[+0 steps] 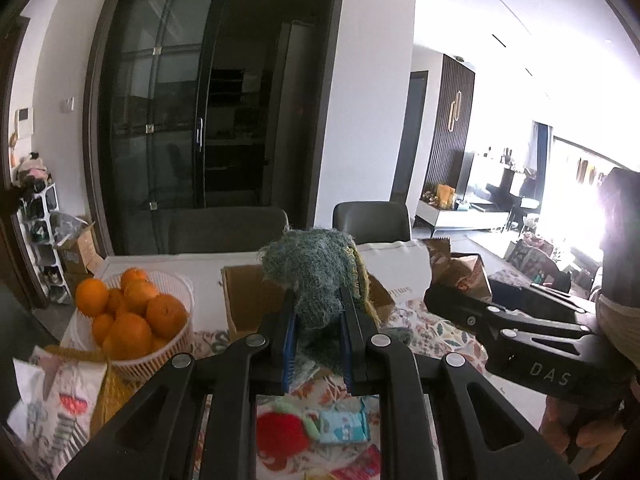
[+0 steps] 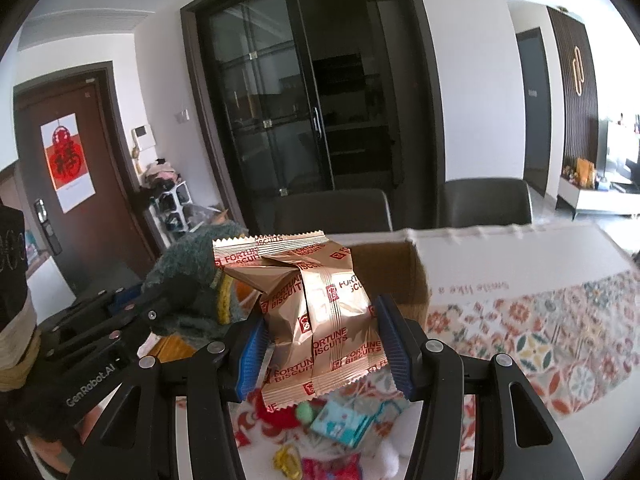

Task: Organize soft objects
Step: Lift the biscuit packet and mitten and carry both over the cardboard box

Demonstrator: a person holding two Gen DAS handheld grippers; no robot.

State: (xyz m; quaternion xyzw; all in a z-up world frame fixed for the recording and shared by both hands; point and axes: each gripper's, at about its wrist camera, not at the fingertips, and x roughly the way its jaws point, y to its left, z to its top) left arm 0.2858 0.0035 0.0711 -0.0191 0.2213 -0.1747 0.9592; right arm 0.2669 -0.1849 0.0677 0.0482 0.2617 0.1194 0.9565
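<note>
My left gripper (image 1: 318, 316) is shut on a fuzzy teal cloth (image 1: 316, 276) and holds it up above the table, in front of an open cardboard box (image 1: 248, 300). The cloth also shows in the right wrist view (image 2: 188, 280), left of centre. My right gripper (image 2: 320, 344) is shut on a gold Fortune Biscuits packet (image 2: 316, 312), held above the table near the box (image 2: 404, 276). The right gripper's body also shows at the right of the left wrist view (image 1: 520, 328). Below both grippers lie a red soft toy (image 1: 280, 436) and a light blue packet (image 1: 344, 426).
A white basket of oranges (image 1: 132, 316) stands at the table's left. A patterned cloth (image 2: 540, 340) covers the table. Brown paper bags (image 1: 460, 268) sit behind the box. Two dark chairs (image 1: 372, 222) stand at the far side. A patterned pouch (image 1: 60, 404) lies at front left.
</note>
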